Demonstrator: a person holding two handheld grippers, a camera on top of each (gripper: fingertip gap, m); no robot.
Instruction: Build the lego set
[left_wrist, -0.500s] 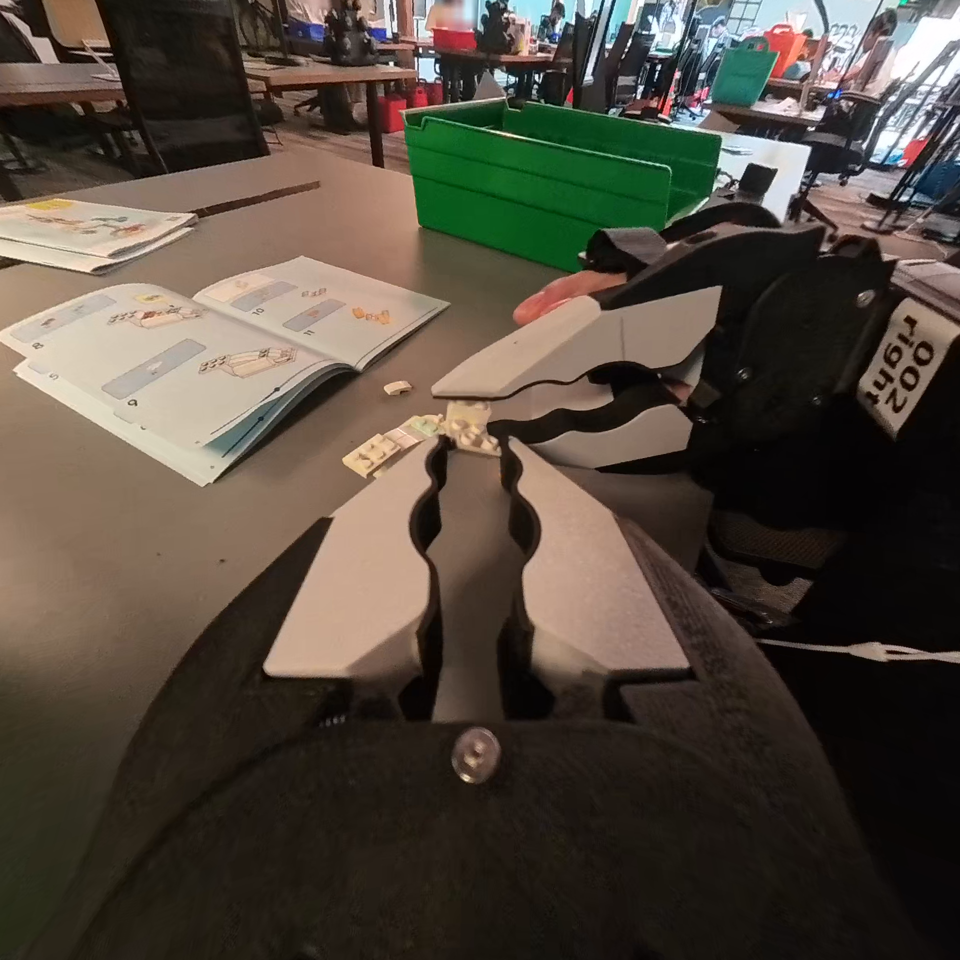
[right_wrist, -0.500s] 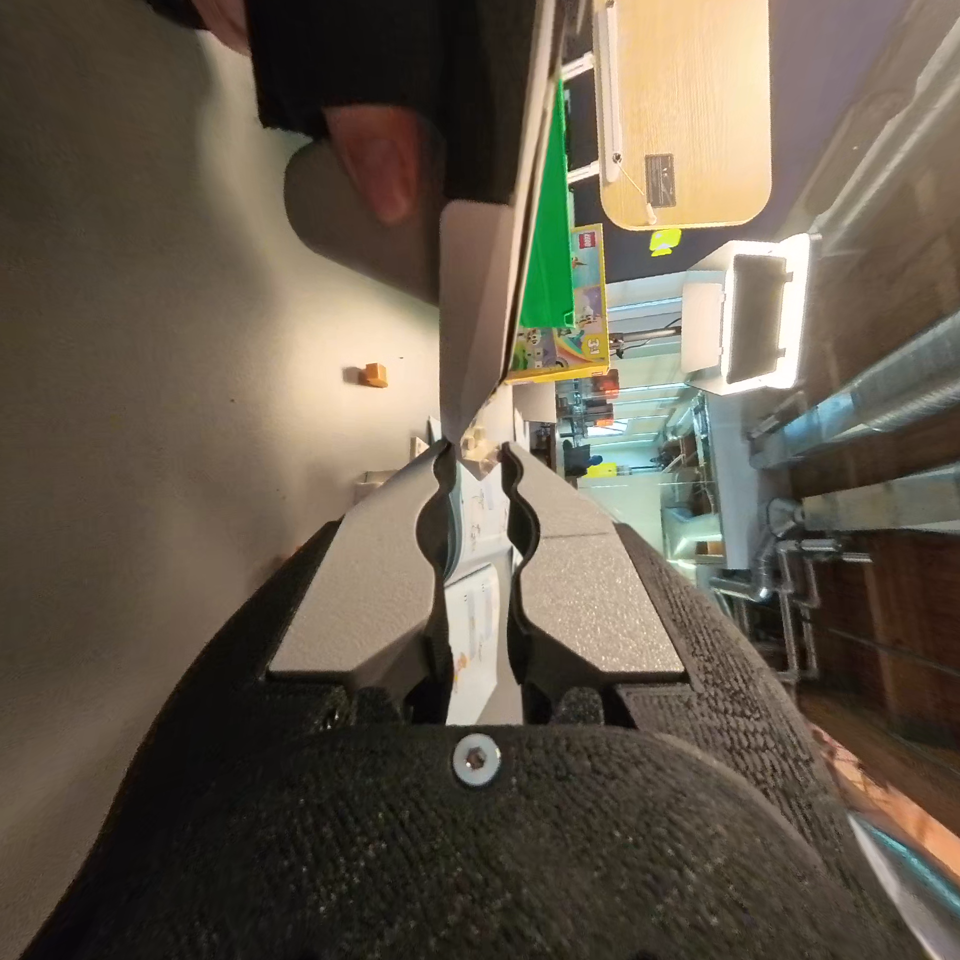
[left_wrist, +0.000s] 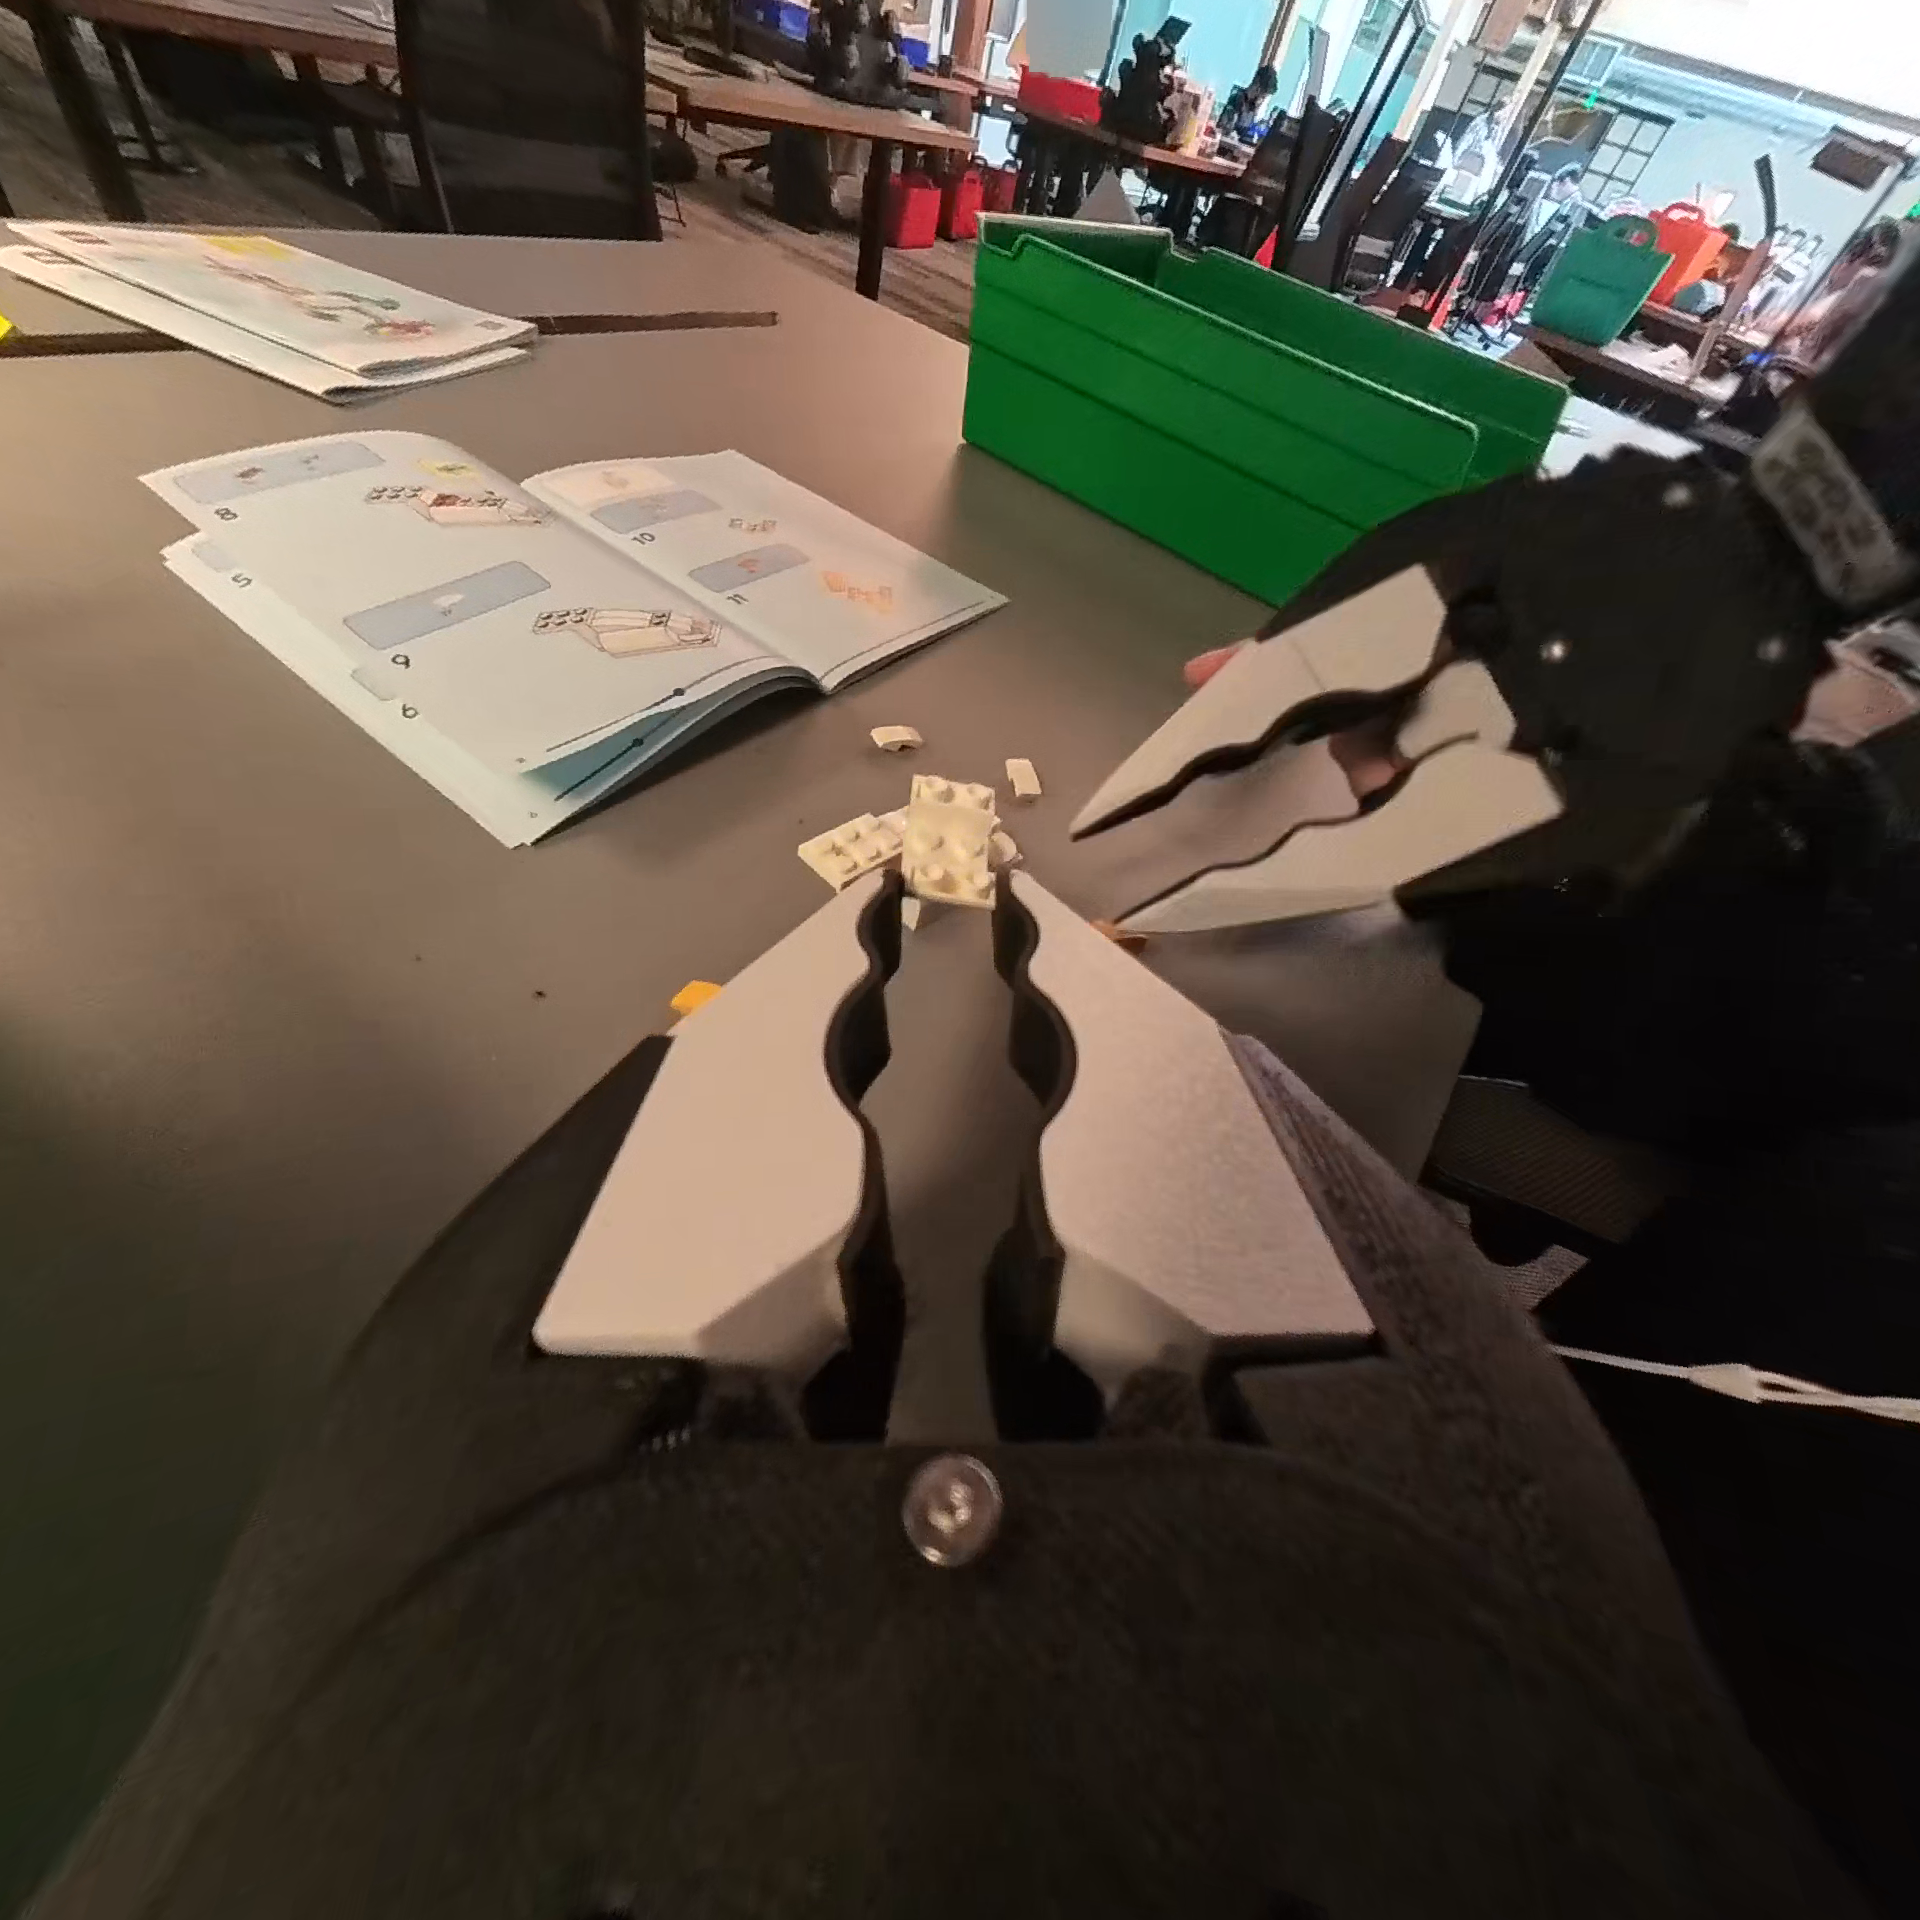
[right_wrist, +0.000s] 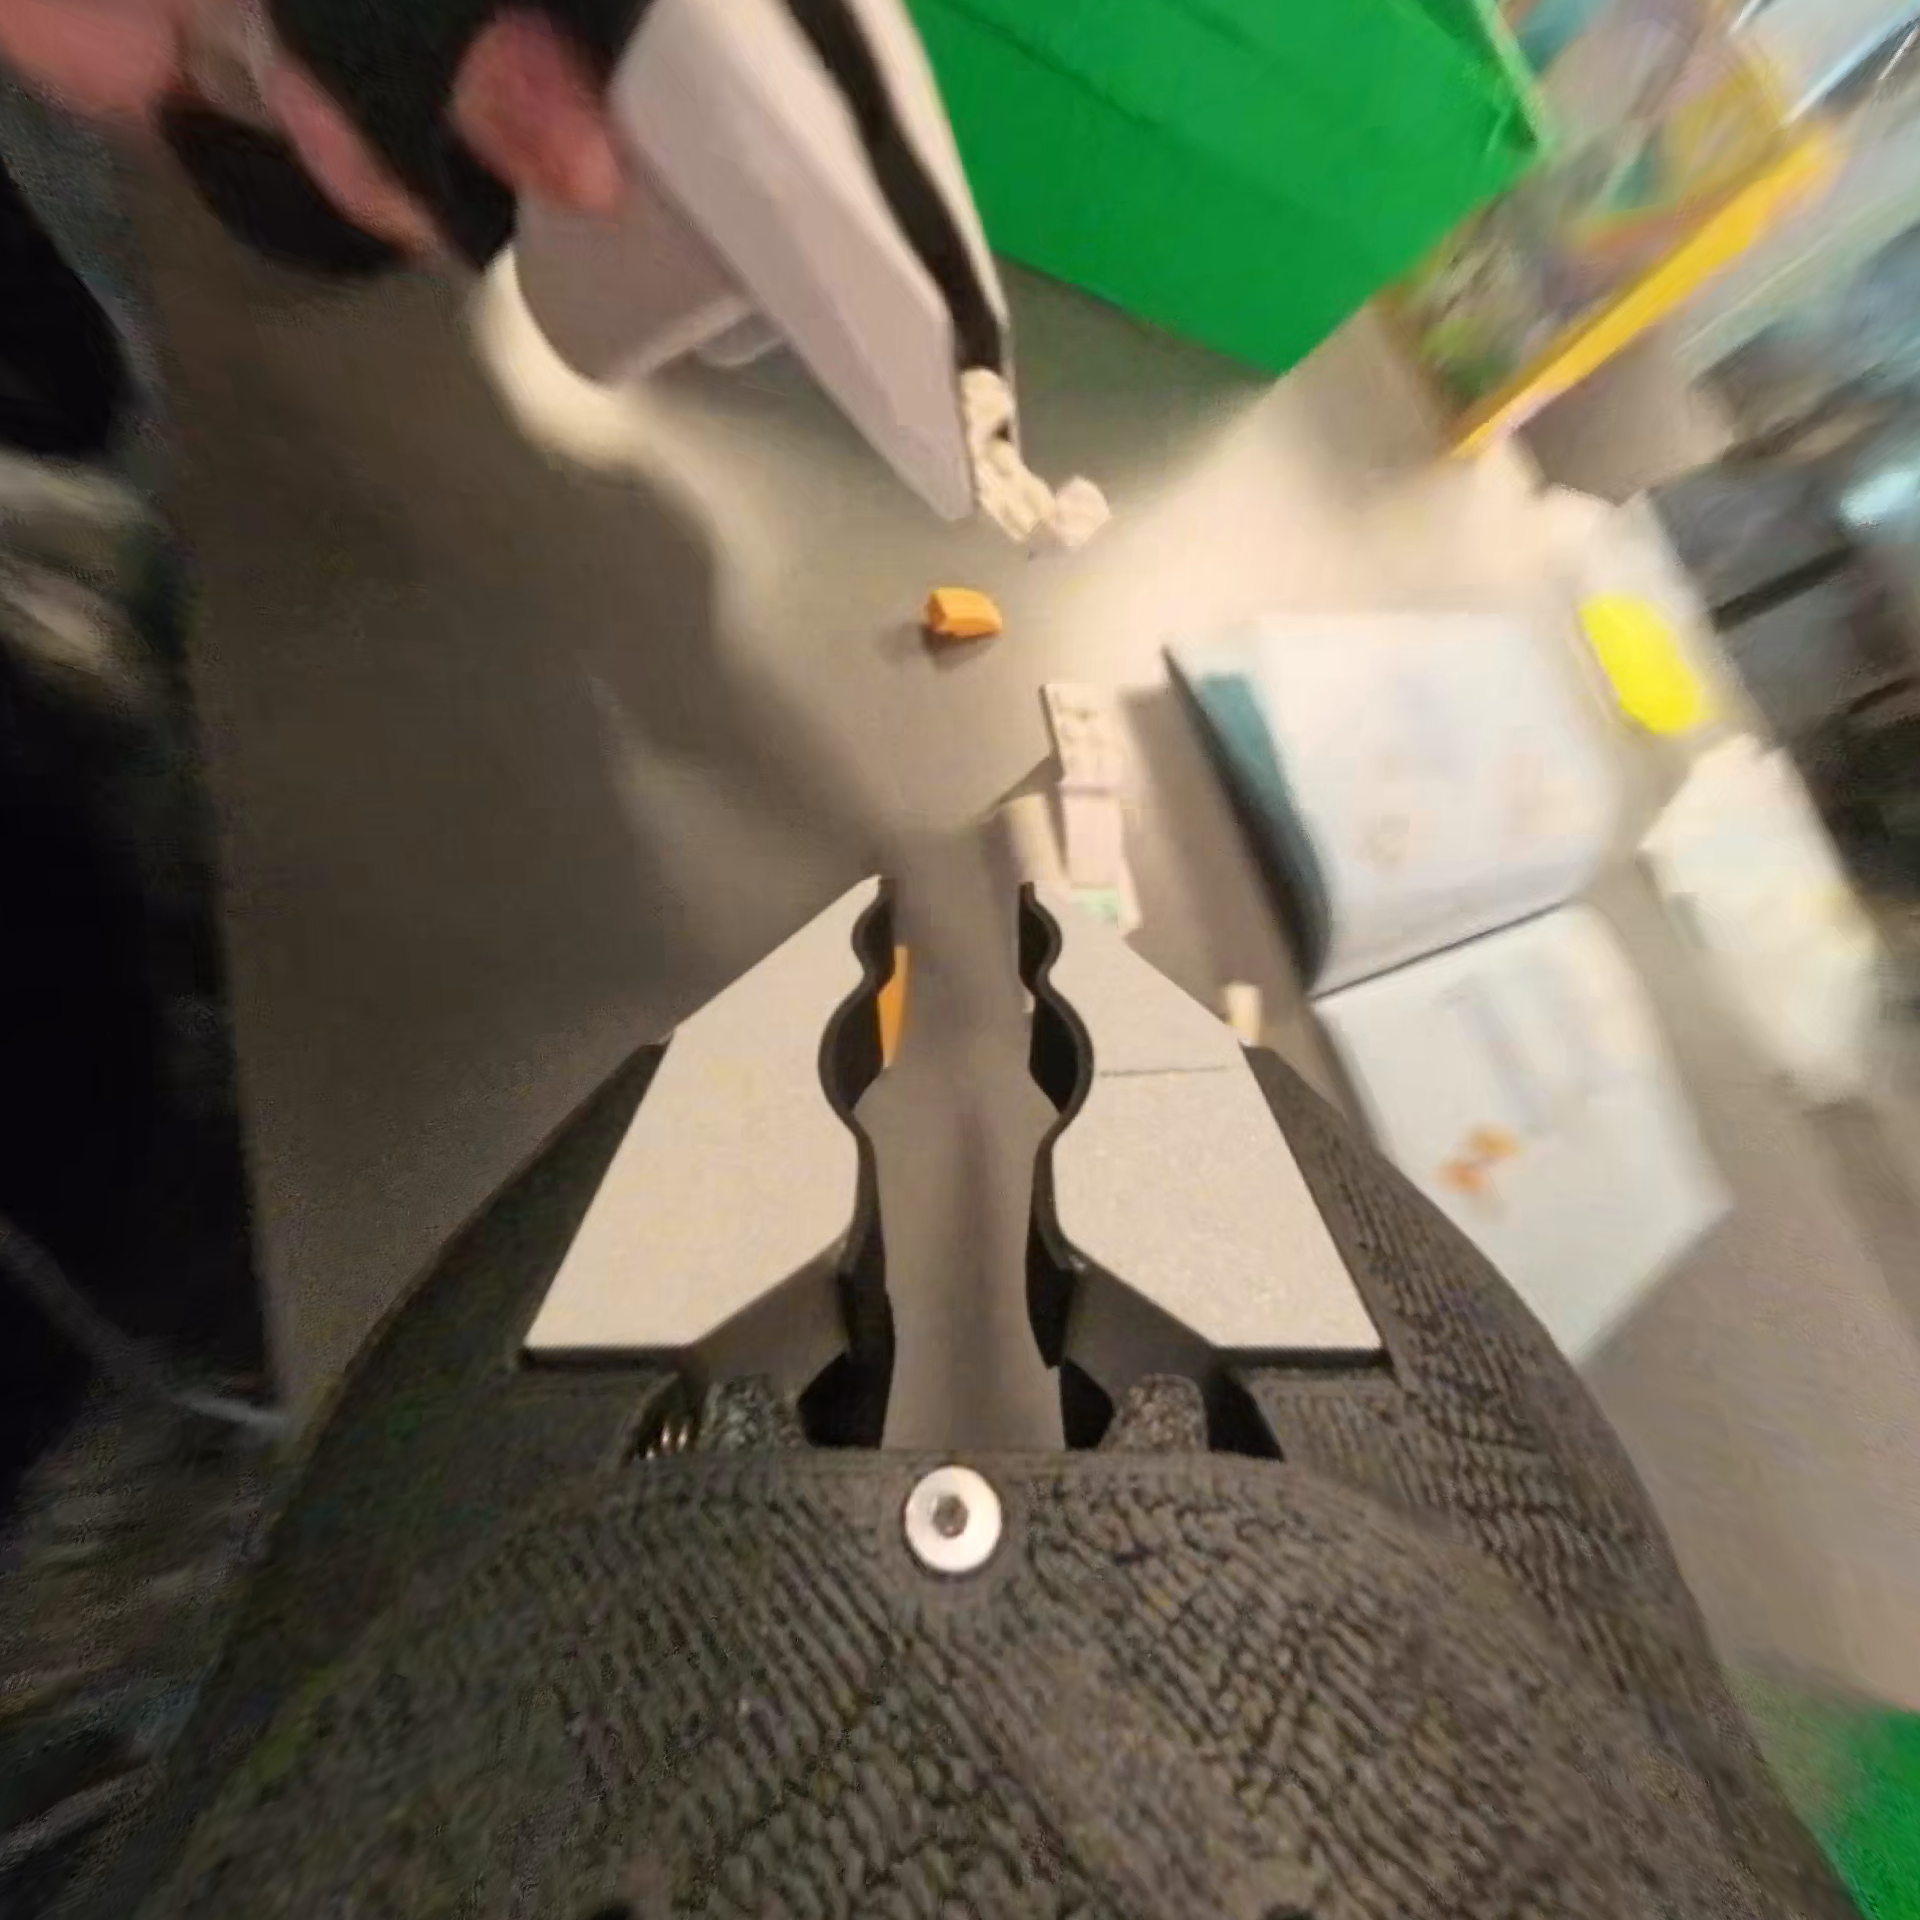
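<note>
White lego assembly (left_wrist: 948, 840) pinched at left gripper (left_wrist: 945, 888) tips; right gripper (right_wrist: 951, 899) empty, jaws apart

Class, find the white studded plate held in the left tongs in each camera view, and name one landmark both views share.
Left wrist view: the white studded plate sits centre frame, pinched at the tips of the left tongs.
Right wrist view: the plate is upper centre, blurred, at the tip of the left tongs.
Shared landmark: the green bin.
</note>
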